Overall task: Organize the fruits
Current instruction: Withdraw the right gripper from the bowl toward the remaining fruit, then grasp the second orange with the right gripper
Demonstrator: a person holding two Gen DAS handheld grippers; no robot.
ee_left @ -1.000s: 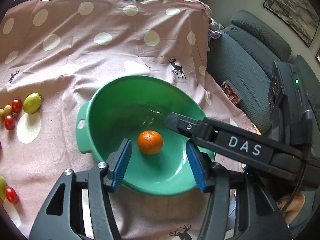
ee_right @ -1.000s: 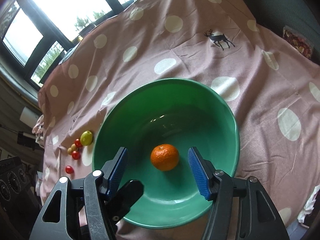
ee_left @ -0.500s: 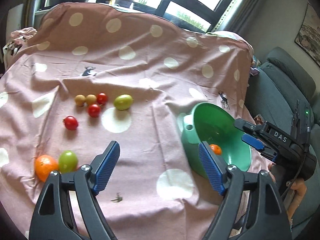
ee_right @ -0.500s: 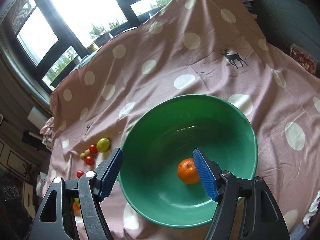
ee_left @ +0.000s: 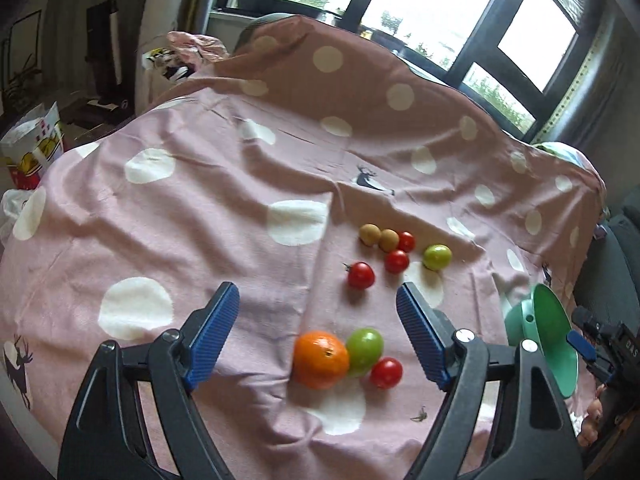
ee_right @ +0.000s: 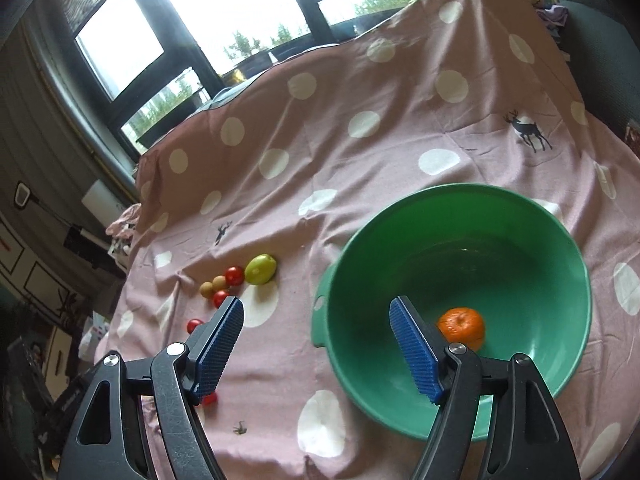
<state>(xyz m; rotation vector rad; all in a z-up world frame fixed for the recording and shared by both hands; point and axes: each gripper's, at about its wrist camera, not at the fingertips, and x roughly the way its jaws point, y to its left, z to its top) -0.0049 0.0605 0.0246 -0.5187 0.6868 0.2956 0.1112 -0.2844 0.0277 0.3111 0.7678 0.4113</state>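
My left gripper [ee_left: 318,334] is open and empty above an orange [ee_left: 320,354], a green fruit [ee_left: 364,346] and a red tomato [ee_left: 386,373] on the pink spotted cloth [ee_left: 200,216]. Farther off lie more red tomatoes [ee_left: 361,275], two brown fruits [ee_left: 379,237] and a yellow-green fruit [ee_left: 437,257]. The green bowl [ee_left: 554,344] is at the right edge. My right gripper [ee_right: 316,346] is open and empty over the bowl's left rim [ee_right: 332,280]. One orange [ee_right: 461,326] lies in the bowl. The small fruits [ee_right: 234,280] lie left of it.
The cloth covers a table, with windows [ee_left: 420,12] behind it. A grey sofa [ee_right: 600,40] stands to the right of the table. A paper bag [ee_left: 32,152] and clutter sit on the floor at the left. The right gripper [ee_left: 608,354] shows at the left wrist view's right edge.
My left gripper swung left from over the bowl to above the loose fruit and opened wider. My right gripper drew back and left, so the bowl now sits to its right.
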